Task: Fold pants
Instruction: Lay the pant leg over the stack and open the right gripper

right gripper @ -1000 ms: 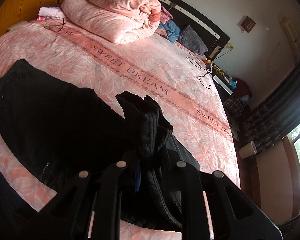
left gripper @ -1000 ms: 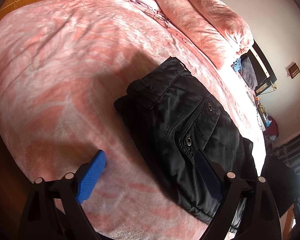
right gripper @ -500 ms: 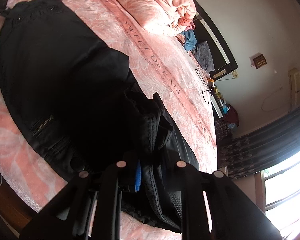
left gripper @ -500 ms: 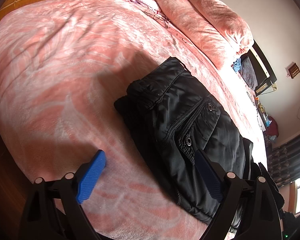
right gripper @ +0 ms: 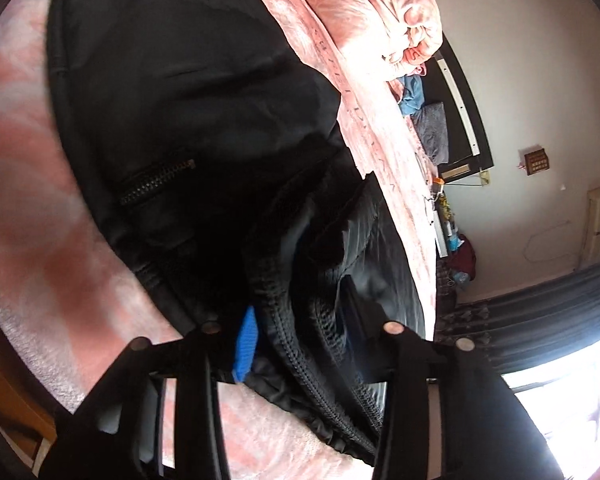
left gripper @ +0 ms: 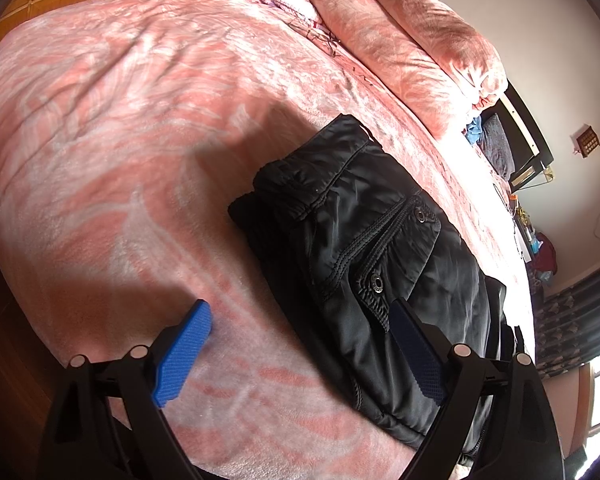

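The black pants point(left gripper: 364, 248) lie on the pink bed point(left gripper: 100, 140). The right gripper point(right gripper: 300, 344) has its jaws clenched on a bunched hem, probably to fold it over. The left gripper point(left gripper: 296, 344) hovers released, straddling the pants' edge.

Pants point(left gripper: 380, 240) — slick, faintly glossy black cloth, metal snaps; bedspread point(left gripper: 140, 120) — plush, matt pink fleece.

The left wrist view looks low across the bed point(left gripper: 100, 128) toward the pants point(left gripper: 364, 248) at 3 o'clock. The right wrist view sits much nearer, pressed against the same pants point(right gripper: 172, 92). Both share the rolled quilt point(left gripper: 412, 40) at 1 o'clock.
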`<state>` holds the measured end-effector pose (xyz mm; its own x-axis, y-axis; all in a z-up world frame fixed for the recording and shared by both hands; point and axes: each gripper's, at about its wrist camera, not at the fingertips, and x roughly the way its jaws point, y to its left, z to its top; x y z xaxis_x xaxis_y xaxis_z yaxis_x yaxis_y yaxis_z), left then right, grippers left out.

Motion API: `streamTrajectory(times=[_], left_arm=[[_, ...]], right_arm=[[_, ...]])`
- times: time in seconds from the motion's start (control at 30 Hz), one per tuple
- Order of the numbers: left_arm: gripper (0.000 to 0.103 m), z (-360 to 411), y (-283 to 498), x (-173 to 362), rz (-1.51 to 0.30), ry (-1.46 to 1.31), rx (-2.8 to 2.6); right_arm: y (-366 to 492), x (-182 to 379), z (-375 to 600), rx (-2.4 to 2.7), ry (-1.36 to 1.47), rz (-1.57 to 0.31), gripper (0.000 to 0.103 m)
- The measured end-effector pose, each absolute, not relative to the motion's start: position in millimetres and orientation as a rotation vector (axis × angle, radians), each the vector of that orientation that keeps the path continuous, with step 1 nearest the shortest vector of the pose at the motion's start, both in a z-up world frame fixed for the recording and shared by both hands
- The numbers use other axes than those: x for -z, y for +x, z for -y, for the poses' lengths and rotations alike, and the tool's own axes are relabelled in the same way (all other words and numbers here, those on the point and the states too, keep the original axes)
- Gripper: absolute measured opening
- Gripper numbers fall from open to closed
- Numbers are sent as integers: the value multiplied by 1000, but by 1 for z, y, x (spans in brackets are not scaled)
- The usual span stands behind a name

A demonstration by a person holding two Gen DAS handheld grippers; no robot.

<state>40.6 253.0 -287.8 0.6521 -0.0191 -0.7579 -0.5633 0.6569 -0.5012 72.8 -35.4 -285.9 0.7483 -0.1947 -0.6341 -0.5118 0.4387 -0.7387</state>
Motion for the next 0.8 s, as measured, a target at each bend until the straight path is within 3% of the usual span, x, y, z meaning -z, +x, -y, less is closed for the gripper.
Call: streamTrajectory(times=[0.07,0.2,0.23,0.27,0.47,0.53,0.57,0.8], left_arm=[[91,-253,40,288,-813,-808,-349],[91,-253,39,287,-807,-810,-349],[91,-252,39,287,-805,-810,-348],[91,-252,39,287,-804,-811,-348],[91,-253,37,286,-803,-819,-338],[91,-255,37,287,-800,-824,-336],[91,-255,37,287,-801,-827,-335],[91,-255,37,288,-801,-826,-330]], right_arm=[[77,258,44,-320,-959,-813,71],[112,207,67,-338,-628,-935,71],[125,205,71,-314,-572,-981,68],[138,205,74,-305,-524,-1024,59],[167,231,72,-297,-475,-1189,49],[169,235,73,-308,-460,-1216,25],[168,235,76,-316,-442,-1225,3],[153,189,83,-376,-366,-1108,2]])
